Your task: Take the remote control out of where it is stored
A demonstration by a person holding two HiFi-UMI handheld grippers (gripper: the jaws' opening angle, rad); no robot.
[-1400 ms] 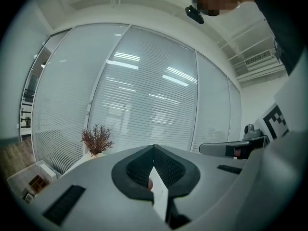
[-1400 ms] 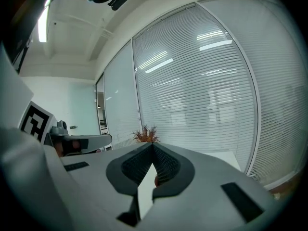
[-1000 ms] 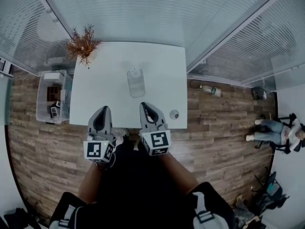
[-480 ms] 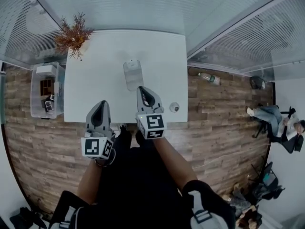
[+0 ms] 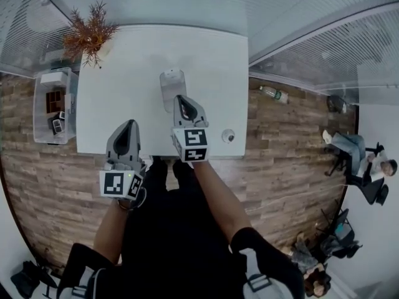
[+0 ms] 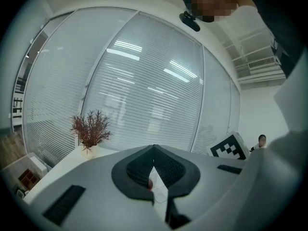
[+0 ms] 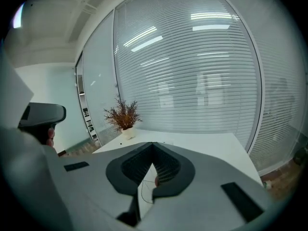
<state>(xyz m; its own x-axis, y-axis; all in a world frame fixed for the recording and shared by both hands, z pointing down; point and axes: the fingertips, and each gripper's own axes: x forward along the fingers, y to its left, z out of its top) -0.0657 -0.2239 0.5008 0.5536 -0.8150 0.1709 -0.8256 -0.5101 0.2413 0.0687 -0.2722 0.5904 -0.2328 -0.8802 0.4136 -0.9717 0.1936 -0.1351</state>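
Two empty sets of jaws, pressed together: left tool [image 5: 129, 125], right tool [image 5: 181, 99].

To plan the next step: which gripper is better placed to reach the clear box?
Right, probably: the right gripper has its tip beside the clear box; the left gripper is back at the near edge of the table.

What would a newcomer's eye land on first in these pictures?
In the head view, the grey left tongs and right tongs, both shut and empty, reach in over the near edge of the white rectangular table. The right tongs point at a clear plastic box near the table's middle. A rust-brown dried plant in a white pot stands at the far left corner.
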